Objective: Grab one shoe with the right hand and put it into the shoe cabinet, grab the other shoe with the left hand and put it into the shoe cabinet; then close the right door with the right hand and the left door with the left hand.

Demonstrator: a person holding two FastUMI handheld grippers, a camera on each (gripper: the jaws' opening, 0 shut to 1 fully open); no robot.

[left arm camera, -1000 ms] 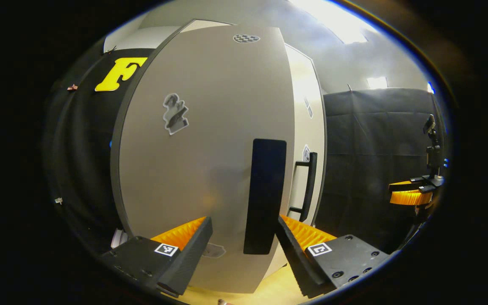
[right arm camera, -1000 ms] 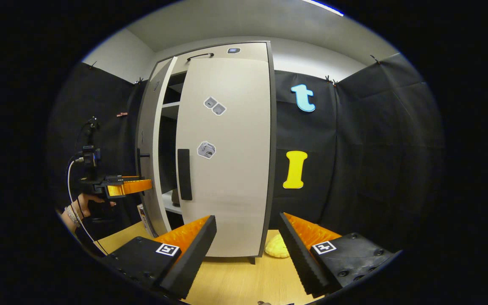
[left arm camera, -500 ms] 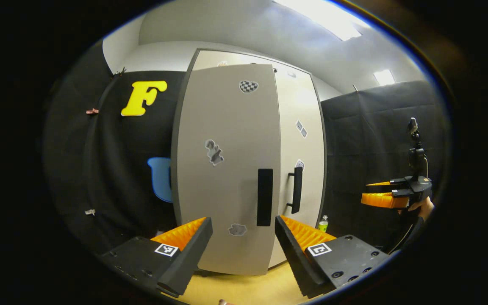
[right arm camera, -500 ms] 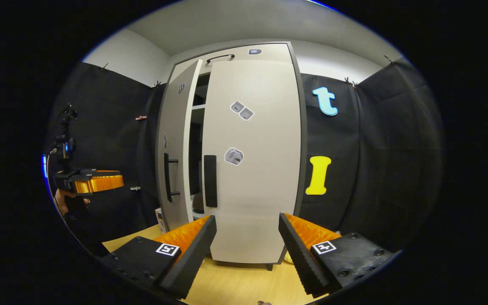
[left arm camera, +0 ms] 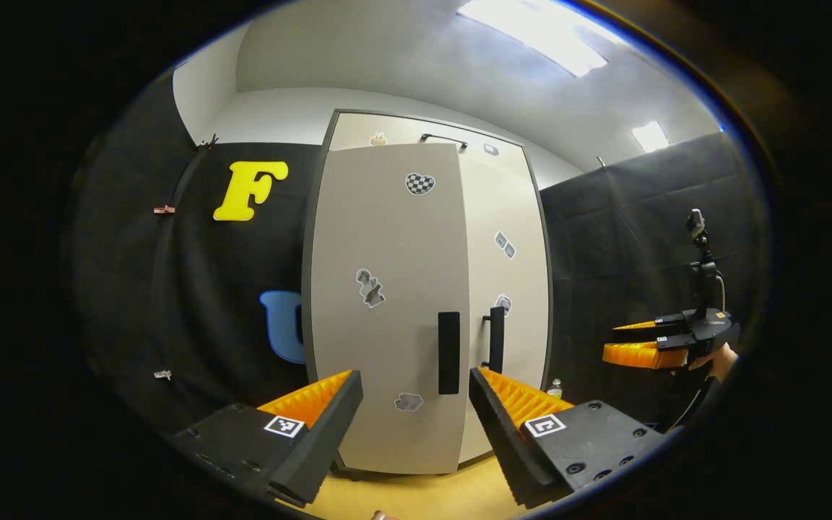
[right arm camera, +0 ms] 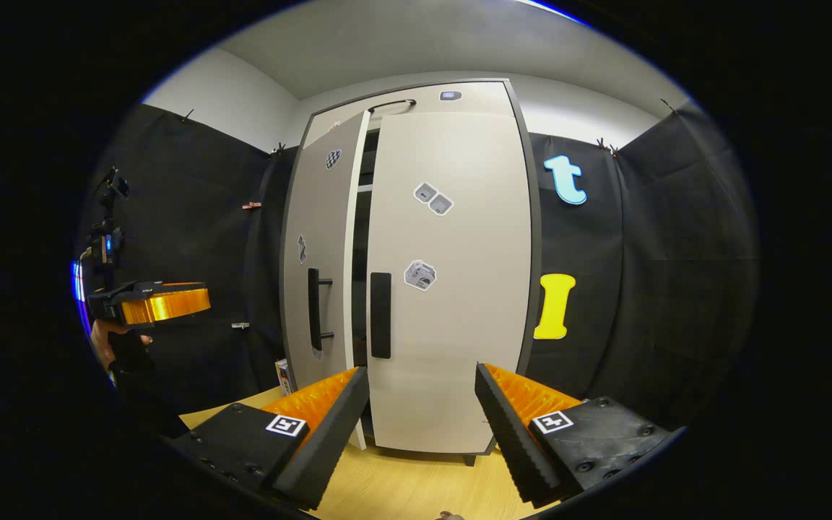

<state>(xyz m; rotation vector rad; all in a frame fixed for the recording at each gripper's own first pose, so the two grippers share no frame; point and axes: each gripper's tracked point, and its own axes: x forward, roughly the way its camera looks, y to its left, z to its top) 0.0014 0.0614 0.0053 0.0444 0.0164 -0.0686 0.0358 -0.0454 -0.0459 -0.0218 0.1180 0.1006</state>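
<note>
The tall pale shoe cabinet (right arm camera: 452, 325) stands in front of both grippers. Its right door (right arm camera: 459, 238) lies flush, with a dark handle (right arm camera: 380, 315). The left door (right arm camera: 318, 245) is ajar by a narrow dark gap (right arm camera: 360, 253); in the left gripper view this left door (left arm camera: 387, 310) looks nearly flush beside the right door (left arm camera: 510, 289). My left gripper (left arm camera: 414, 379) is open with nothing in it, well back from the doors, and appears again as the left gripper (right arm camera: 149, 303) held by a hand. My right gripper (right arm camera: 422, 374) is open with nothing in it, also seen as the right gripper (left arm camera: 665, 347).
The cabinet stands on a light wooden surface (right arm camera: 401, 491). A small bottle (left arm camera: 554, 390) sits by the cabinet's right side and a small box (right arm camera: 282, 372) by its left. Black cloth walls close in on both sides.
The left door has swung from wide open to almost shut. Both grippers have pulled back from the cabinet, which now looks smaller and farther.
</note>
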